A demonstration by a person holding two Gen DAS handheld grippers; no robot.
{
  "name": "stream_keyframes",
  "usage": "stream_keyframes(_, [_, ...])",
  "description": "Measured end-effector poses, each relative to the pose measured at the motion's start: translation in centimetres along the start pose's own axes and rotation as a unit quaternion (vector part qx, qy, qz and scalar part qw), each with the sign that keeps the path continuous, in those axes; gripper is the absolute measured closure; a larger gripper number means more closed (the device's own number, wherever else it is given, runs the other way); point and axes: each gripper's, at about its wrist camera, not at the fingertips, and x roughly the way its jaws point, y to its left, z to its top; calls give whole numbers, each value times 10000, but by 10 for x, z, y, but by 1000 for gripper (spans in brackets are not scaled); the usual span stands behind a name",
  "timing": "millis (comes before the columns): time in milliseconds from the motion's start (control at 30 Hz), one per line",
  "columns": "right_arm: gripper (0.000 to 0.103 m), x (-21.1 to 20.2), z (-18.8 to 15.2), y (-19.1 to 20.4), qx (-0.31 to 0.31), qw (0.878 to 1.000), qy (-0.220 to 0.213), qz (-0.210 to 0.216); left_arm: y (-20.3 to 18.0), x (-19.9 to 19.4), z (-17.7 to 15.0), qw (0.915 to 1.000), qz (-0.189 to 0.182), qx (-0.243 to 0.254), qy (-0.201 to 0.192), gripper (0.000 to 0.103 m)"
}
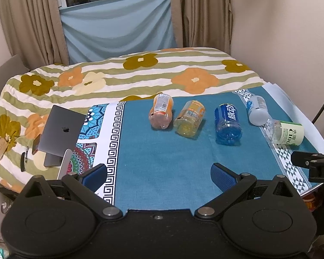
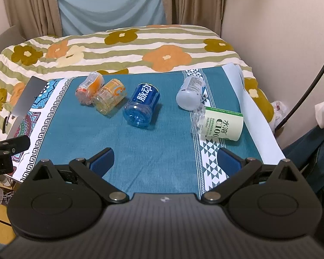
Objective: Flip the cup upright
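Observation:
Several cut-bottle cups lie on their sides on the teal tablecloth (image 1: 162, 151): an orange one (image 1: 161, 114), a yellow one (image 1: 190, 118), a blue one (image 1: 227, 124), a white one (image 1: 257, 110) and a green-labelled clear one (image 1: 285, 132). The right wrist view shows them too: orange (image 2: 89, 88), yellow (image 2: 109, 97), blue (image 2: 141, 108), white (image 2: 190, 92), green-labelled (image 2: 219, 123). My left gripper (image 1: 158, 173) is open and empty, short of the blue cup. My right gripper (image 2: 165, 159) is open and empty, short of the green-labelled cup.
A grey laptop (image 1: 60, 133) stands on a stand at the table's left edge. A bed with a flowered quilt (image 1: 129, 75) lies behind the table. A wall (image 2: 280, 21) is at the right. Curtains (image 1: 32, 21) hang at the back.

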Motion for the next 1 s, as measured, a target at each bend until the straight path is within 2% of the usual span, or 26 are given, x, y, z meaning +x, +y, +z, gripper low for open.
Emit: stream_keyframes(1000, [0,-5,-5,2,21,10000,-35,-12,-1,-5,-3,10000,-17,-4,-58,0])
